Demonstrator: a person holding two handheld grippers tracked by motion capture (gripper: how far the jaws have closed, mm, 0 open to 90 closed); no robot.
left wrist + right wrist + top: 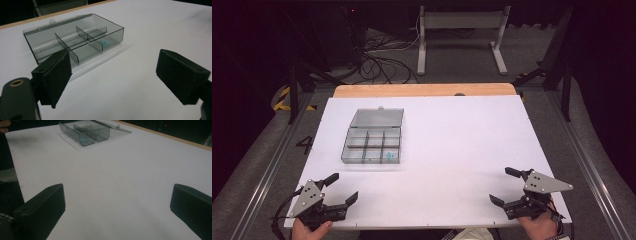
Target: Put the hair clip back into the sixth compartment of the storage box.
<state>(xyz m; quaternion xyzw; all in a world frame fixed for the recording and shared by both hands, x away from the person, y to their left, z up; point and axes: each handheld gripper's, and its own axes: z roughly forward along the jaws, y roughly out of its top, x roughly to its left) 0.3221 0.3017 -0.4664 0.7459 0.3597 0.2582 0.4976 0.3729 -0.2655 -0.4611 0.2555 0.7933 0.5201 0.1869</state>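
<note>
A clear grey compartment box (372, 145) lies open on the white table sheet, left of centre, its lid (377, 118) folded back flat behind it. A small light-blue item (390, 156) lies in the box's front right compartment; the left gripper view shows it too (107, 43). My left gripper (343, 189) rests at the table's front left corner, open and holding nothing, well short of the box (75, 42). My right gripper (502, 186) sits at the front right corner, open and holding nothing, with the box (86, 131) far off.
The white sheet (462, 145) covers the table, with a wooden strip (424, 90) along the far edge. Beyond the table stand a white metal frame (459, 37) and loose cables (382, 65) on the floor. Metal rails (267, 170) run along both sides.
</note>
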